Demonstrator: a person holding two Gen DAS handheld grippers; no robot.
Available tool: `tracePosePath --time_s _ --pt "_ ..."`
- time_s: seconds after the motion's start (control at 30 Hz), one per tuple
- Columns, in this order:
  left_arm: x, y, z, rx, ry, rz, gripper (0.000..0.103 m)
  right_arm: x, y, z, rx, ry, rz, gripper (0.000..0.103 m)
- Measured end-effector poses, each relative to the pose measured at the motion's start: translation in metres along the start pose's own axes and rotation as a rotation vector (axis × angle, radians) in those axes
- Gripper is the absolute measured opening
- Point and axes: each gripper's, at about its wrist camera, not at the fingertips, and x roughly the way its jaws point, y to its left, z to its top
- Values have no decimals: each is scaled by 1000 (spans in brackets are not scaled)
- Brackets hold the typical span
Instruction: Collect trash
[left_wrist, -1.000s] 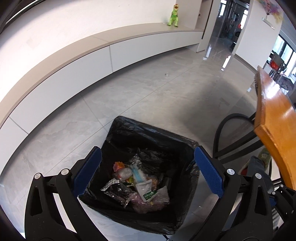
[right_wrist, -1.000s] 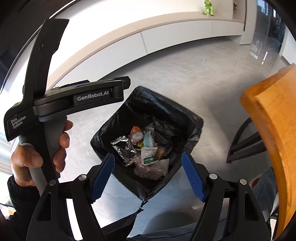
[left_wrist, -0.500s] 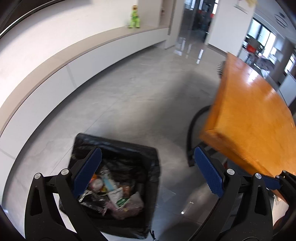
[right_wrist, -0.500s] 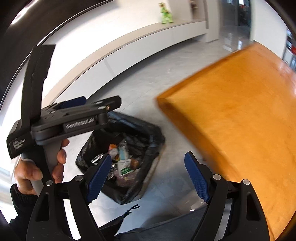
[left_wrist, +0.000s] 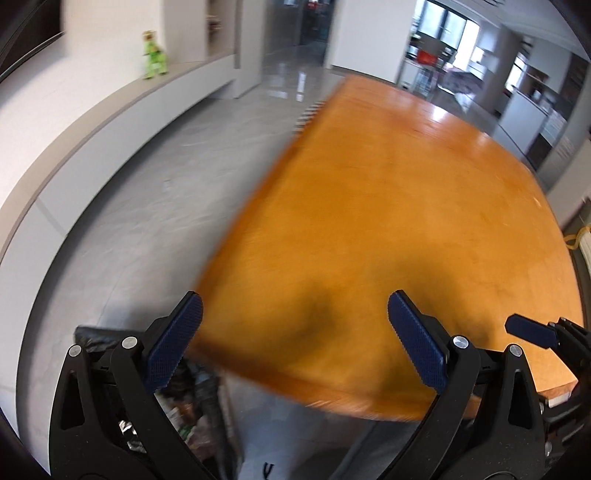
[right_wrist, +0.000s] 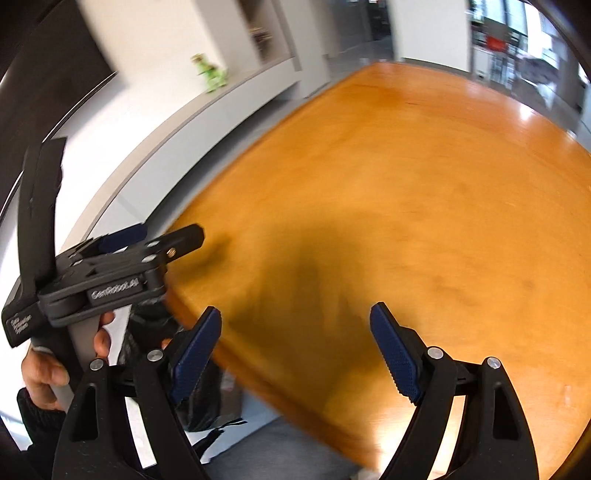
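Both grippers are wide open and hold nothing: the left gripper (left_wrist: 294, 332) and the right gripper (right_wrist: 295, 345) hang over one orange table (left_wrist: 406, 206). One black trash bag (left_wrist: 192, 417) sits on the floor below-left, trash inside. One green toy (left_wrist: 154, 55) stands on the ledge.

Dark blue, dot-textured pads (left_wrist: 173, 343) are carried on black fingers of the left gripper (left_wrist: 295, 343); the same colours are seen on the right gripper (right_wrist: 295, 354). Ahead of both, an orange-brown wooden table (left_wrist: 406, 206) is shown. Left of it lie pale grey floor tiles (left_wrist: 147, 206), and a black trash bag (left_wrist: 92, 338) below. A bright green toy (left_wrist: 155, 61) is seen on a beige ledge (left_wrist: 110, 107).
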Motion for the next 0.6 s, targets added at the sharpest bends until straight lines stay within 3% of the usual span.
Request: tracePosePath --time_s 0.43,0.6 --pt "52 -134 37 196 41 -124 97 -17 -130 -2 213 -99 -239 86" --pt "73 -165 49 244 58 -146 97 -20 -171 -5 280 -109 -304 86"
